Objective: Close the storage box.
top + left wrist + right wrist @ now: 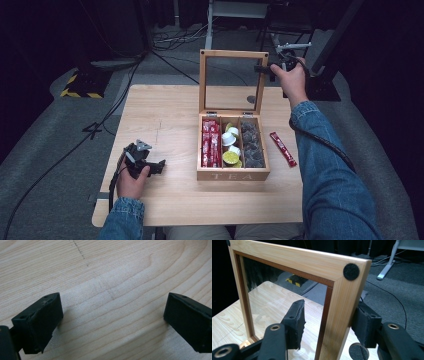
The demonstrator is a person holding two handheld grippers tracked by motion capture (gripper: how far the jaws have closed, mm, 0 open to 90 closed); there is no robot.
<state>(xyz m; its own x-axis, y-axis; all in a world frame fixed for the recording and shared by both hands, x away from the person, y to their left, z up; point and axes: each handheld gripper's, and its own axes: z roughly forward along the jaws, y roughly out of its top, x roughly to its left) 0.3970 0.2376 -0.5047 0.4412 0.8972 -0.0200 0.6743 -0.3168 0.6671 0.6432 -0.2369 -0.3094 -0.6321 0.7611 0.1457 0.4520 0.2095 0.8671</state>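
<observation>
Currently the right tool (325, 325) straddles the lid frame (342, 302), pads not clamped; closing off-centre could slip and drop the lid.

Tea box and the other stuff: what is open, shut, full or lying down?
Tea box: open, compartments filled.
Lid: upright, its side rail between the right gripper's jaws.
Right gripper: open, one pad clearly off the rail.
Left gripper: open over bare table.
Red sachet: flat beside the box.

Upright lid (233, 55) blocks the box (233, 175) from behind.
</observation>
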